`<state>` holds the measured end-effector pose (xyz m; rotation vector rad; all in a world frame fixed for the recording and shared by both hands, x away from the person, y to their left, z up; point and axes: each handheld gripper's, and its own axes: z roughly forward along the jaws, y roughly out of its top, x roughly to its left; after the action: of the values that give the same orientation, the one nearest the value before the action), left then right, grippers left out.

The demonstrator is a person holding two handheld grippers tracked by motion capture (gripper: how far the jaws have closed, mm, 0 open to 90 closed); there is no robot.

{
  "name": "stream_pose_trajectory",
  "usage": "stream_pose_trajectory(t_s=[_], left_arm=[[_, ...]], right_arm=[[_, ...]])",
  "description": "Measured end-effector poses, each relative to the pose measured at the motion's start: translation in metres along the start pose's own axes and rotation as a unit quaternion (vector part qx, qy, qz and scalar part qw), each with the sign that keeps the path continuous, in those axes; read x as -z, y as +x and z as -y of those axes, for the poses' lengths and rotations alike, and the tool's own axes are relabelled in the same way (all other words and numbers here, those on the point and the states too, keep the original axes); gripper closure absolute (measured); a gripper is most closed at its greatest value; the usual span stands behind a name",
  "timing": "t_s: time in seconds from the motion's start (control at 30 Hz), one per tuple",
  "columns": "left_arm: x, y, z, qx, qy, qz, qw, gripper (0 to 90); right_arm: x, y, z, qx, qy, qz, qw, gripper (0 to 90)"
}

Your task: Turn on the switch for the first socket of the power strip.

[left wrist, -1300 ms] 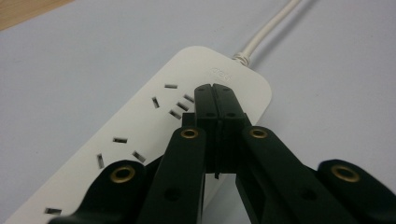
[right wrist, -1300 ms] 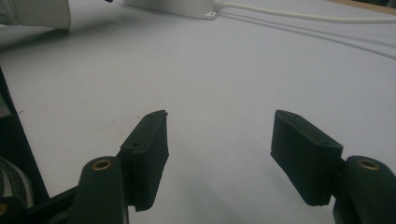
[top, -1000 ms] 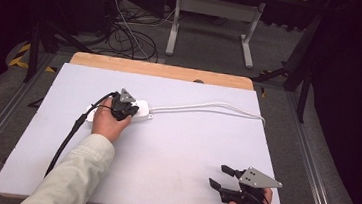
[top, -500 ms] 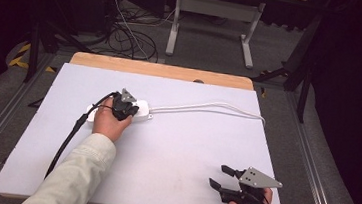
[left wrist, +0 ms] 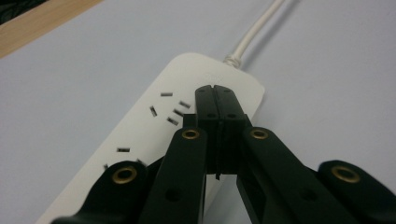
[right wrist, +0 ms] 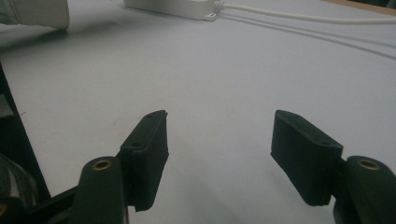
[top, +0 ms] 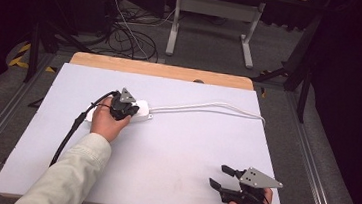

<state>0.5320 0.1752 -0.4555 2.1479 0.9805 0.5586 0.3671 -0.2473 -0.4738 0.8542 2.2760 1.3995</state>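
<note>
Two grippers: left gripper (top: 124,107), jaws together, pressing on power strip (left wrist: 196,100) upper left; right gripper (top: 226,179), jaws apart, resting lower right on tabletop (top: 189,148).

Under the closed jaws of the left gripper (left wrist: 215,93), part of the power strip (left wrist: 154,121) covered, its near end cut off at the bottom edge and its cord (left wrist: 256,28) running out past the top. Beyond the spread jaws of the right gripper (right wrist: 219,140), only a corner of that strip and a sleeve (right wrist: 35,11), both clipped by the top edge. Cannot tell whether the left jaw tips press the strip or hang just above it.
</note>
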Motion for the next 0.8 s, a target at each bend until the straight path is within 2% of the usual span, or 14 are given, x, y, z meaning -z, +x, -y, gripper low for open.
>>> stream_pose_trajectory(t_s=[0.07,0.37,0.47,0.6,0.63,0.67,0.77,0.8], left_arm=[[0.010,-0.001,-0.006,-0.001,-0.004,0.005,1.0000,90.0],[0.029,-0.009,-0.020,-0.002,-0.019,0.023,0.9996,90.0],[0.039,-0.011,-0.025,0.008,-0.033,0.034,0.9988,90.0],[0.046,-0.012,-0.027,0.008,-0.046,0.040,0.9981,90.0],[0.048,-0.013,-0.028,0.013,-0.049,0.045,0.9977,90.0],[0.050,-0.013,-0.028,0.009,-0.048,0.042,0.9979,90.0],[0.055,-0.012,-0.028,0.012,-0.052,0.042,0.9977,90.0],[0.059,-0.012,-0.029,0.019,-0.060,0.046,0.9970,90.0]], right_arm=[[0.000,0.000,0.000,0.000,0.000,0.001,1.0000,37.0],[0.000,0.000,0.000,-0.001,-0.001,0.002,1.0000,37.0],[0.000,-0.001,0.000,-0.002,0.000,0.003,1.0000,36.9],[0.000,0.000,0.000,0.000,0.001,0.003,1.0000,37.0],[0.000,-0.001,0.000,0.001,0.002,0.003,1.0000,36.9],[0.000,-0.001,0.000,0.000,0.002,0.003,1.0000,37.0],[0.001,0.000,0.000,0.000,0.001,0.002,1.0000,36.9],[0.001,0.000,0.001,0.001,-0.001,0.003,1.0000,37.0]])
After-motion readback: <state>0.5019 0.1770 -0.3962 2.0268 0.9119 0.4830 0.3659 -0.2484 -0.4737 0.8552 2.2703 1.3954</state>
